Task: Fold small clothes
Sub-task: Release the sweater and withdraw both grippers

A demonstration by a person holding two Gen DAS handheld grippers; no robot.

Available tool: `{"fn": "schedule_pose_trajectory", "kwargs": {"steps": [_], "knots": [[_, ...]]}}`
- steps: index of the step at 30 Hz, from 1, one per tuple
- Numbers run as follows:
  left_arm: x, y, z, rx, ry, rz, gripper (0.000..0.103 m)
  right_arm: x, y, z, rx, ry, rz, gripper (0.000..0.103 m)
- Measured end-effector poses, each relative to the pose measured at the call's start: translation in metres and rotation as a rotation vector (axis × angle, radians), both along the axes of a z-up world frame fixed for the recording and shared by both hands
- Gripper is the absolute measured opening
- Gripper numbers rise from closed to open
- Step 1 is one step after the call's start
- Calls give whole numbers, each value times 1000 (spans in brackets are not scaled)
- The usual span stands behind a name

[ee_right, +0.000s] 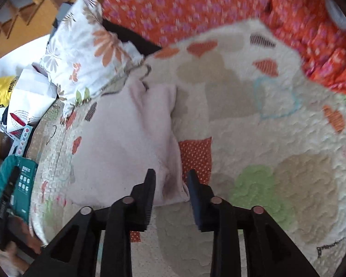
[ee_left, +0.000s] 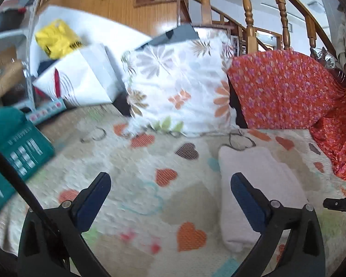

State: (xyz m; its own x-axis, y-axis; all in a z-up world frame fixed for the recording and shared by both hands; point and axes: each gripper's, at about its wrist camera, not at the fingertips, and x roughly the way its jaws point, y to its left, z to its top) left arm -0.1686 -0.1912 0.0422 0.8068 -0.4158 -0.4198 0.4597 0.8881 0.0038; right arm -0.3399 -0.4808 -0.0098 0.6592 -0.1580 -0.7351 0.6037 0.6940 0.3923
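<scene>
A pale pink folded garment (ee_left: 260, 168) lies flat on the heart-patterned quilt (ee_left: 150, 157). In the left wrist view my left gripper (ee_left: 170, 177) hovers above the quilt with its jaws wide apart and nothing between them; the garment lies past its right finger. In the right wrist view the garment (ee_right: 131, 143) spreads up and to the left on the quilt (ee_right: 265, 138). My right gripper (ee_right: 170, 175) stands over the garment's near right corner, jaws partly apart. The corner lies between the fingers, and the pads do not press on it.
A floral pillow (ee_left: 177, 87) and an orange flowered cloth (ee_left: 281, 87) line the quilt's far side. A teal box (ee_left: 18, 147), a white bag (ee_left: 85, 78) and a yellow bag (ee_left: 55, 39) crowd the left. Behind them rises a wooden stair railing (ee_left: 249, 11).
</scene>
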Motion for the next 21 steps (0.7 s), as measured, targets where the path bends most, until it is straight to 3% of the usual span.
{"fn": "schedule_pose_trajectory", "kwargs": {"steps": [5,10,15,21], "knots": [[-9,16,12,-32,34,17,103,9,22,12,-30,-20,-1,35],[-20,27,-7,-71,109,-16,103,15,48,15,-96,-5,33,47],[-13,7,-37,55,193,-58,103,23,73,9,-228,89,65,55],[-12,-7,-64,137,270,-88,103,31,78,-1,-288,155,90,63]]}}
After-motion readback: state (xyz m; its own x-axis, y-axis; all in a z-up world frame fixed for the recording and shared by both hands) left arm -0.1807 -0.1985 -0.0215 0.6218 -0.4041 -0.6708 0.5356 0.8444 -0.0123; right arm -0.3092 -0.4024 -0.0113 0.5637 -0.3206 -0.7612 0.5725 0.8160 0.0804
